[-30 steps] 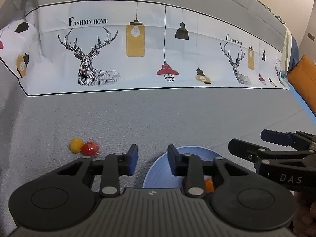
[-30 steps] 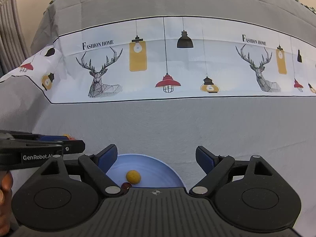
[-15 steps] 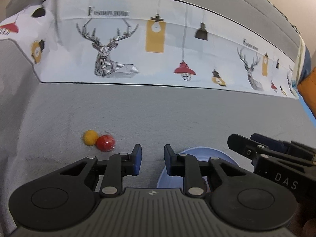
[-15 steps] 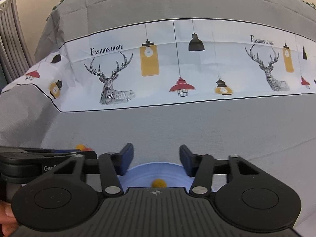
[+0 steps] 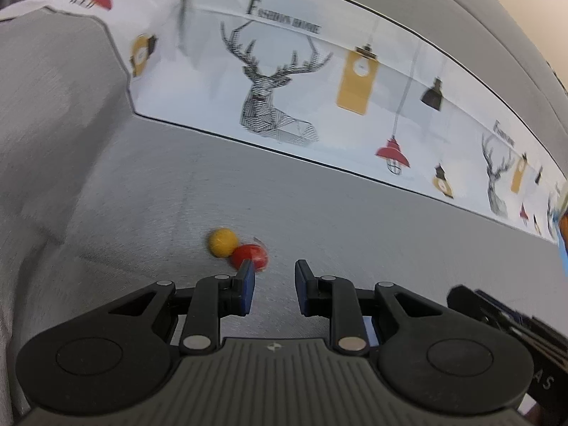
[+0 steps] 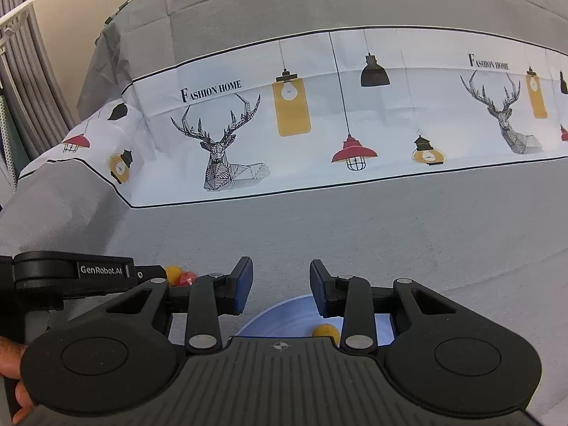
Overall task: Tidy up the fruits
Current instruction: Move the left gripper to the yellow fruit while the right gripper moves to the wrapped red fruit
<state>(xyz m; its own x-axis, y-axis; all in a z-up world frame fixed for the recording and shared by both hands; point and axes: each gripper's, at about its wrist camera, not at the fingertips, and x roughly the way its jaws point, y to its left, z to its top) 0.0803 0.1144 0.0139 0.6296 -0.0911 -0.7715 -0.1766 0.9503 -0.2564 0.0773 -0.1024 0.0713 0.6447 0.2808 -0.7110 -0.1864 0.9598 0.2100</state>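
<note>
A yellow fruit (image 5: 222, 242) and a red fruit (image 5: 249, 256) lie touching on the grey bedspread (image 5: 355, 213), just ahead and left of my left gripper (image 5: 273, 289), which is open and empty. Its left fingertip overlaps the red fruit's near edge. In the right wrist view, a blue plate (image 6: 284, 323) lies under my right gripper (image 6: 280, 289), which is open and empty. A yellow fruit (image 6: 325, 329) sits on the plate. The loose yellow fruit (image 6: 173, 272) and the red fruit (image 6: 187, 278) show to the left, behind the left gripper's body (image 6: 71, 273).
A white printed band with deer and lamps (image 6: 319, 124) crosses the bedspread further back. Grey curtains (image 6: 25, 71) hang at the far left. The right gripper's body (image 5: 514, 323) shows at the lower right of the left wrist view.
My left gripper has swung left, away from the plate and toward the two loose fruits. My right gripper's jaws have narrowed from wide open, and it has shifted left over the plate.
</note>
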